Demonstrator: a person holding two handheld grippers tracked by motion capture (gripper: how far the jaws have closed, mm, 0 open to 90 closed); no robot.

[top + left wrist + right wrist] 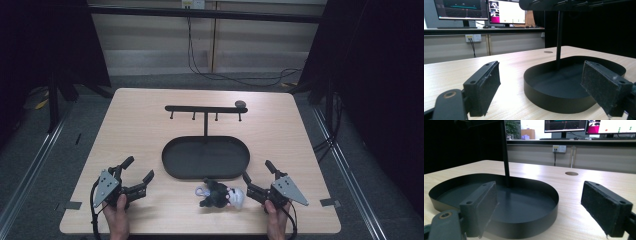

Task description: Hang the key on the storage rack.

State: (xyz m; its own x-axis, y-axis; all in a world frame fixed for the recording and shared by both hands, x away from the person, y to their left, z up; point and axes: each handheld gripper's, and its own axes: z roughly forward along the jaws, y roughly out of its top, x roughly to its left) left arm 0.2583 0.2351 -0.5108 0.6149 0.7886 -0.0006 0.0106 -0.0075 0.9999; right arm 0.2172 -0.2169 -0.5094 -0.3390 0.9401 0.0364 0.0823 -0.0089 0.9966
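Observation:
A black oval tray lies in the middle of the table, with a thin post rising from it to a T-shaped rack that has several small hooks. A small keychain bundle, dark with a white figure and a pale ring, lies on the wood just in front of the tray. My left gripper rests at the front left, open and holding nothing, its jaws facing the tray. My right gripper rests at the front right, open and holding nothing, just right of the keychain bundle, also facing the tray.
The wooden table has a round cable hole near the rack's right end. Black frame posts and dark curtains stand on both sides. A wall with sockets, cables and monitors lies beyond the far edge.

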